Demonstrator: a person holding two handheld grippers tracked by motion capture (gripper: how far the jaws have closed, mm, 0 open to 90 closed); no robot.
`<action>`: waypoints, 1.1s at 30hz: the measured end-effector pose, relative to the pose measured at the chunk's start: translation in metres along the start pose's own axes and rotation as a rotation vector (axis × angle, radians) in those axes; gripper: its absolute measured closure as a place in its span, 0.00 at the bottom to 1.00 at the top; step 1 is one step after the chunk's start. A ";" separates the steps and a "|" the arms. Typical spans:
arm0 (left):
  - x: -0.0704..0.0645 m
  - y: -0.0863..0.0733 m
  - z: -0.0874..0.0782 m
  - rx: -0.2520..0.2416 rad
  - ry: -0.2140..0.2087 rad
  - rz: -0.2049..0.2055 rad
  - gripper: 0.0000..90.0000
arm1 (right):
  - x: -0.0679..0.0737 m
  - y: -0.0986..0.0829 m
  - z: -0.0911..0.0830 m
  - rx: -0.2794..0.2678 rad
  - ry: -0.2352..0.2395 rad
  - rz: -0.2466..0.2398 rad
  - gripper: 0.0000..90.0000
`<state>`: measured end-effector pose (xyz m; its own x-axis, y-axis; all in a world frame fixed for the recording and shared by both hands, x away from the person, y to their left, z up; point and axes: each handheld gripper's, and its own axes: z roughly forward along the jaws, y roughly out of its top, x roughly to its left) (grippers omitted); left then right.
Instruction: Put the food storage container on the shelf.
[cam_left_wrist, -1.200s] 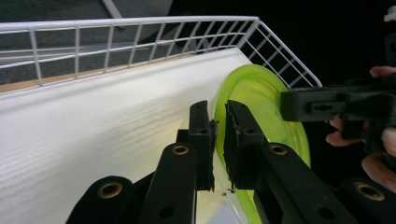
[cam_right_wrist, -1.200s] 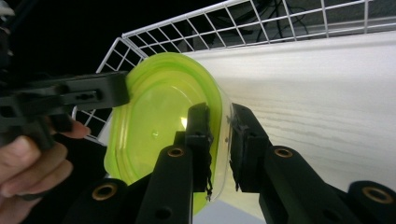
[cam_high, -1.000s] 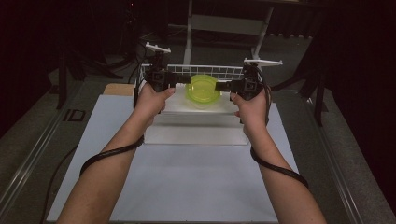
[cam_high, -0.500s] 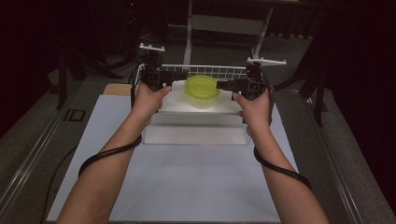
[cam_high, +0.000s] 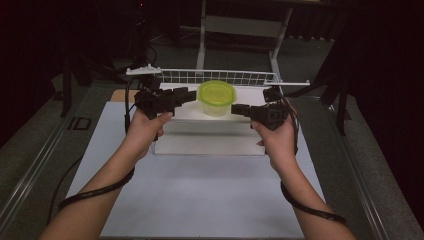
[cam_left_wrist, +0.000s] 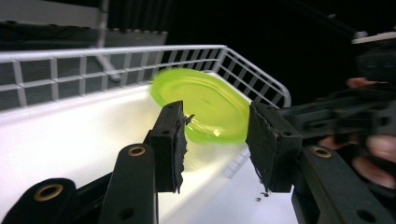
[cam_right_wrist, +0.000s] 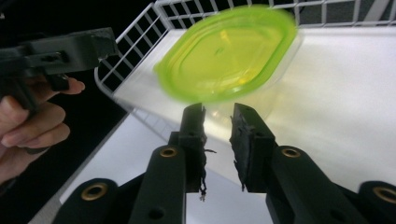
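White surface (cam_high: 200, 200) at centre frame now has both hands pulled back from the green-lidded container (cam_high: 216, 97), left claw (cam_high: 192, 95) apart, right claw (cam_high: 235, 107) nearly together, both empty, suggesting placement done.

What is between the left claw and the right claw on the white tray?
The container with the green lid sits between the left claw and the right claw, seen in the high view.

No legible text, labels or nos. anywhere
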<state>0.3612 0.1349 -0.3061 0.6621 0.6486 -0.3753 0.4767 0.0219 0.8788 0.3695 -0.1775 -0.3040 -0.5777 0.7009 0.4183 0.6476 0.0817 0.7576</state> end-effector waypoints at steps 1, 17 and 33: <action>-0.003 -0.006 -0.003 -0.011 -0.002 0.010 0.60 | 0.001 -0.003 0.001 0.001 0.003 -0.005 0.87; -0.036 -0.093 -0.006 -0.030 -0.101 0.199 0.22 | -0.001 -0.031 0.039 0.030 -0.017 -0.028 1.00; -0.045 -0.135 0.003 -0.041 -0.088 0.200 0.01 | -0.014 -0.016 0.058 0.015 -0.026 0.039 1.00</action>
<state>0.2693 0.1005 -0.4090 0.7897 0.5745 -0.2153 0.3082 -0.0681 0.9489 0.3964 -0.1480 -0.3507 -0.5388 0.7219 0.4343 0.6769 0.0641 0.7333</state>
